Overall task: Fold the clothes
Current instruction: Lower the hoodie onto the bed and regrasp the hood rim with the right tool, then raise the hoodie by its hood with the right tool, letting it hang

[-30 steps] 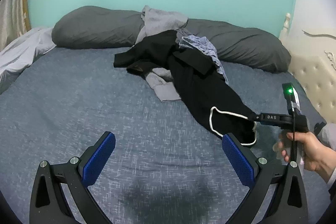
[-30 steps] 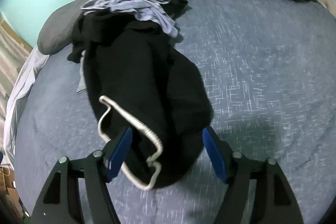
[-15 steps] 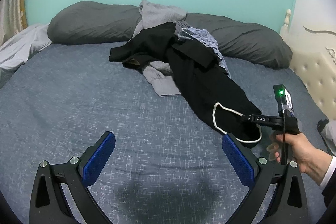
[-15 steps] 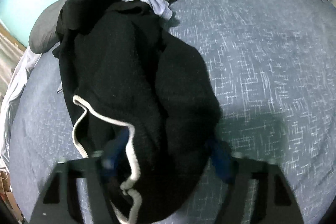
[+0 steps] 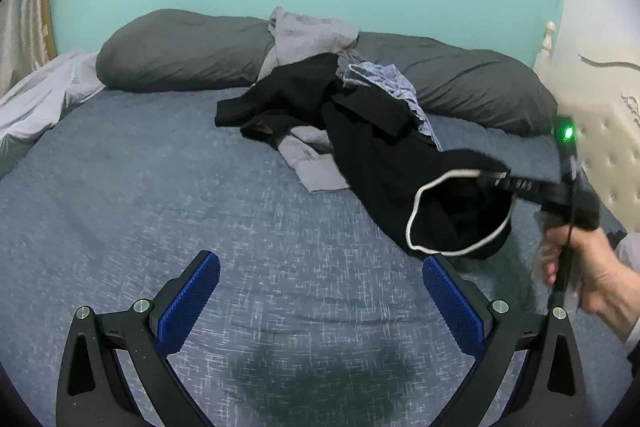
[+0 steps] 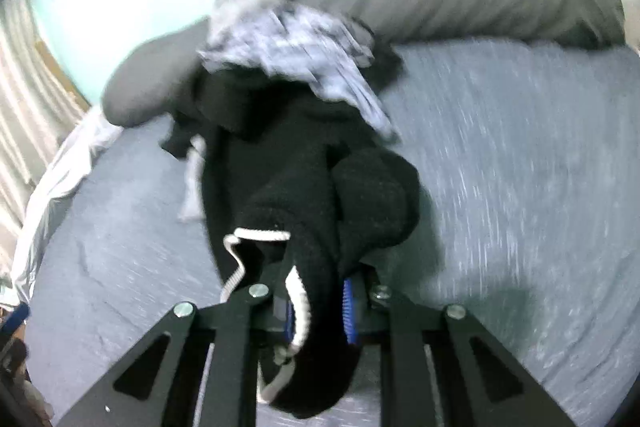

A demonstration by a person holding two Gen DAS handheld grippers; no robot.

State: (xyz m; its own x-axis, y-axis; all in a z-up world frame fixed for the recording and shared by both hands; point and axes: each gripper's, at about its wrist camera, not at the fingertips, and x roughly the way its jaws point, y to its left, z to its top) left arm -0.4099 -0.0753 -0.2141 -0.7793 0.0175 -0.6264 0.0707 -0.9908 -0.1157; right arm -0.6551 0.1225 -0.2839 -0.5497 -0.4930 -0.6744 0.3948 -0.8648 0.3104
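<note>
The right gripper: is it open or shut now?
Shut on the black garment with white-trimmed edge: the right gripper has cloth pinched between its blue pads.

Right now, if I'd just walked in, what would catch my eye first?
Probably the right gripper shut on the white-trimmed edge of a black garment, lifting it off the blue bed. Behind it, a heap of grey and pale blue clothes leans on the grey pillows. The left gripper hangs open above the bare sheet.

Left hand-held gripper (image 5: 320, 303) spread wide, right hand-held gripper (image 6: 318, 311) clamped (hand (image 5: 588, 267) gripping)
</note>
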